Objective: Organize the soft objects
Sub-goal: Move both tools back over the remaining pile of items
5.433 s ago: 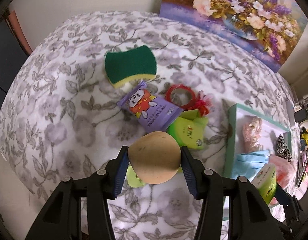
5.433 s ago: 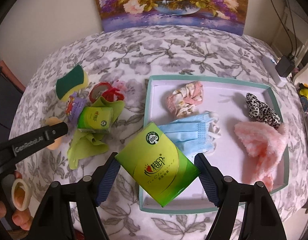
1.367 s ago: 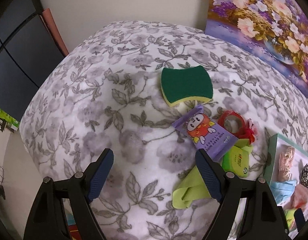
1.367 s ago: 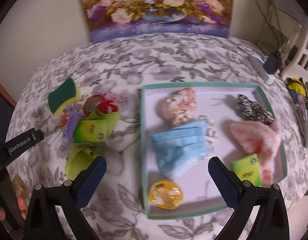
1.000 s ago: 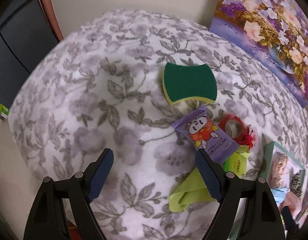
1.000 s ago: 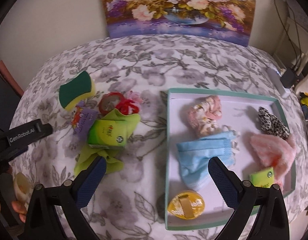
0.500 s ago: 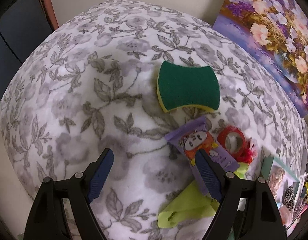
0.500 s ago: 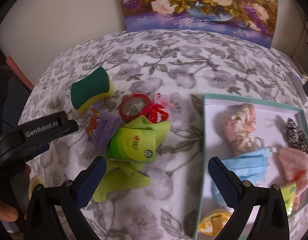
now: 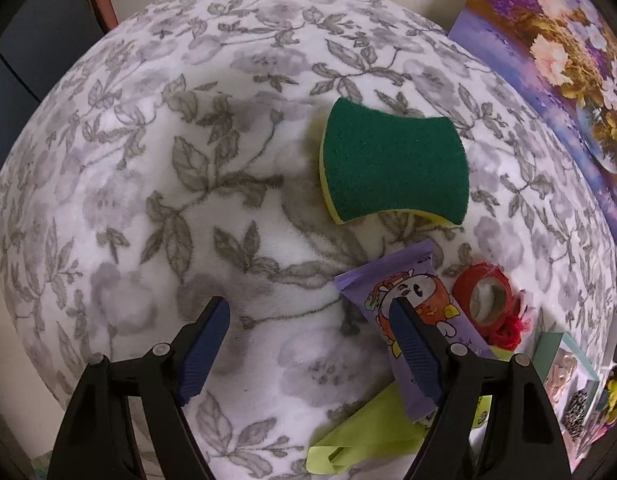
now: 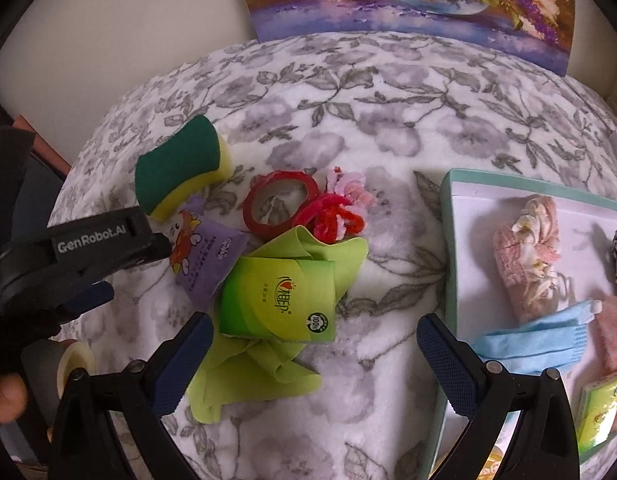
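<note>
1. Both tongs have dropped closer to the floral surface (image 9: 156,184) since a second ago, and the tray (image 10: 448,240) has slid toward the right view's edge.
2. Left tongs (image 9: 308,316) point steeply down, jaws wide apart and empty, the right finger over the purple packet (image 9: 404,292), just below the green sponge (image 9: 392,168).
3. Right tongs (image 10: 308,336) also stand apart and empty, above the green tissue pack (image 10: 280,300) lying on a lime cloth (image 10: 260,376).
4. Only the right view shows the tray's blue mask (image 10: 536,340) and pink scrunchie (image 10: 528,256).
</note>
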